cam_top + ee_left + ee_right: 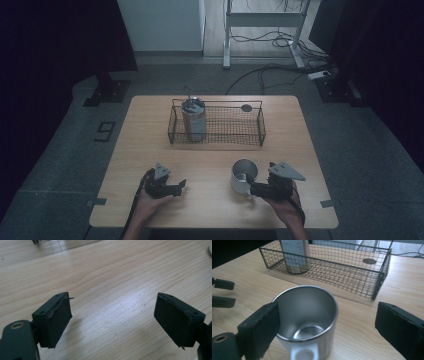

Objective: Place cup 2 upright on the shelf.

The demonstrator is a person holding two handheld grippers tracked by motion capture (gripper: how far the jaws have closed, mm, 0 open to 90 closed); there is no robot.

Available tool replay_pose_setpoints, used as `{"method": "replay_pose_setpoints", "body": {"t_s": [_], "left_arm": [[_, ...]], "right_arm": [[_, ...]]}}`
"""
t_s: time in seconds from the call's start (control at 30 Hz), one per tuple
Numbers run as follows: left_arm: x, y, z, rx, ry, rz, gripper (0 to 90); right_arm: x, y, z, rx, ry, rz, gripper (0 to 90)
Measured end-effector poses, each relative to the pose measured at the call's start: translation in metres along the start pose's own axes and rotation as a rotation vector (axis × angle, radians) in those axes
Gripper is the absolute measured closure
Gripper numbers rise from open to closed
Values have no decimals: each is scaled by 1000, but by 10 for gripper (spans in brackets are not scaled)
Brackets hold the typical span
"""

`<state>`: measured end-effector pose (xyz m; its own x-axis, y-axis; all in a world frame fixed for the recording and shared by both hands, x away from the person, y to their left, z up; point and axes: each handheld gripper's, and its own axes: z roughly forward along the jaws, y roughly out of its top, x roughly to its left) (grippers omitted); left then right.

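On the wooden table (210, 205) in front of you, the biggest thing is the black wire basket (216, 124), sitting across the far middle of the top. Inside its left end stands a metal canister (194, 119), upright, with what looks like a thin wire or handle sticking up from its lid, though the high view is too dim to be sure. A small dark round disc (246, 107) lies near the basket's far right corner; in the right gripper view it seems to be on the basket floor (369, 261).

Nearer to you, right of centre, a steel mug (244, 175) stands upright and empty, its mouth open to the ceiling and its white handle (303, 353) turned toward your right hand. Your right gripper (254, 188) sits just behind it with its jaws spread wide: the left pad (260, 331) is beside the mug's rim, the right pad (402, 327) well clear of it, so nothing is gripped.

Your left gripper (181, 186) rests low over bare wood at the near left, apart from the mug. Its jaws are also wide apart, with only table grain between the pads (56, 320).
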<state>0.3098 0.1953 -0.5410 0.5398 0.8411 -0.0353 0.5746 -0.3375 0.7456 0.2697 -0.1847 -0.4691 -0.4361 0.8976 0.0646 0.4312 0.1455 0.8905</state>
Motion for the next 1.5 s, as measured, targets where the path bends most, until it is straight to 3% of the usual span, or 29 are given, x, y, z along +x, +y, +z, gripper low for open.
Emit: {"method": "replay_pose_setpoints", "body": {"t_s": [0.63, 1.13, 1.5], "left_arm": [[-2, -1, 4, 21, -1, 3, 144], [-2, -1, 4, 21, -3, 4, 144], [-2, -1, 5, 23, -6, 0, 144]], "right_arm": [[16, -2, 21, 50, 27, -17, 10], [21, -5, 36, 113, 67, -33, 0], [17, -8, 51, 157, 79, -35, 6]]}}
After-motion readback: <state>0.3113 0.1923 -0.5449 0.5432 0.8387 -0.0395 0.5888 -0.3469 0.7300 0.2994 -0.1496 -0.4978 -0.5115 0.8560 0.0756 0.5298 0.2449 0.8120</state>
